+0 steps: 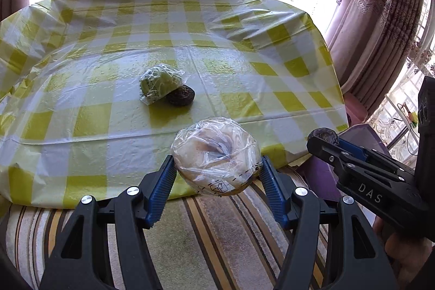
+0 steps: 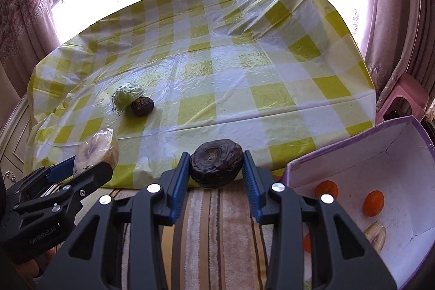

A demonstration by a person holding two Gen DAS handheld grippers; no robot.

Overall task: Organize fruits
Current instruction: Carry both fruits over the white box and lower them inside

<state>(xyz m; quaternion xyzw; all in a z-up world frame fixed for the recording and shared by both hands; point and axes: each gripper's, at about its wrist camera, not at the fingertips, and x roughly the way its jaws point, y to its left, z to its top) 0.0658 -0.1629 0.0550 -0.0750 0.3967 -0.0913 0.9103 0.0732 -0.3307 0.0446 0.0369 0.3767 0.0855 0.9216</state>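
Note:
My left gripper is shut on a pale round fruit wrapped in clear plastic, held over the near edge of the table. My right gripper is shut on a dark wrinkled fruit, also at the near table edge. The right gripper shows at the right of the left wrist view, the left gripper at the left of the right wrist view. On the checked tablecloth lie a green fruit in plastic and a second dark fruit, touching each other.
A purple box with a white inside sits on the striped sofa cushion at the right, holding orange fruits and a wrapped piece. A pink stool stands beyond it. Curtains and a bright window lie behind the table.

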